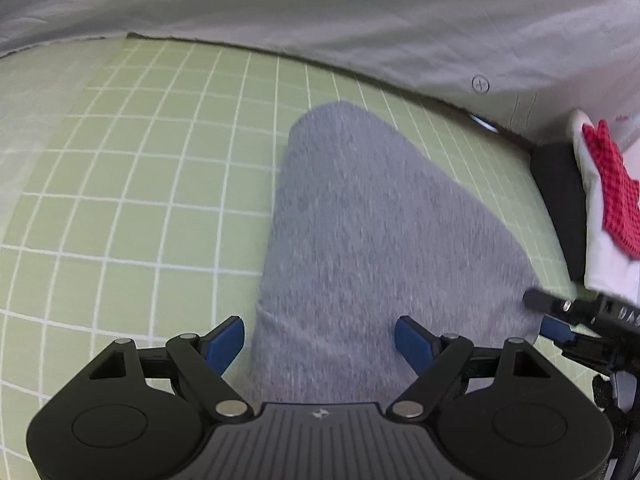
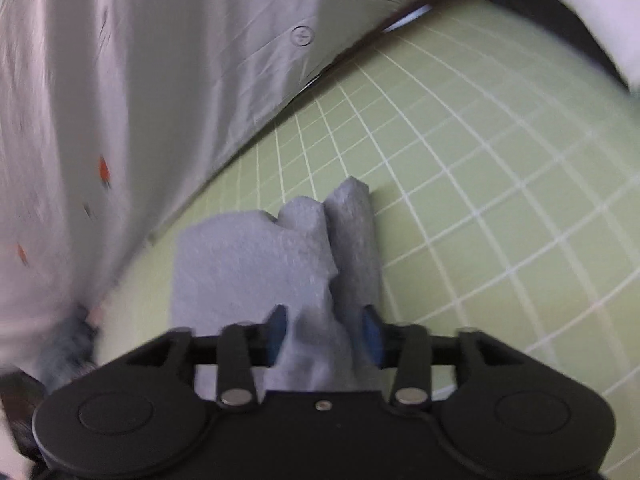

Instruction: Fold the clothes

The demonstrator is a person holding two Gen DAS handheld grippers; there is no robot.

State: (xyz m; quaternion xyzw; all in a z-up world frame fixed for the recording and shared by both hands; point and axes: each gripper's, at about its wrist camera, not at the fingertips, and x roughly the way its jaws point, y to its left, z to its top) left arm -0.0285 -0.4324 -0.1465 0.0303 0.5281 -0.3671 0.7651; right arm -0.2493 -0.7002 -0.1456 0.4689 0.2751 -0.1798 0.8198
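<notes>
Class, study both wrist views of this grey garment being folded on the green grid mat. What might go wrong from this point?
1. The left gripper is wide open over the grey garment, so that side could slump.
2. The right gripper has only a bunched ridge of cloth between its pads, which may slip or crease.
3. The white sheet borders the green mat and might snag.

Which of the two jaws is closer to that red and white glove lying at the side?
Right. The right gripper sits just below the glove; the left gripper hovers over the grey garment, farther away.
</notes>
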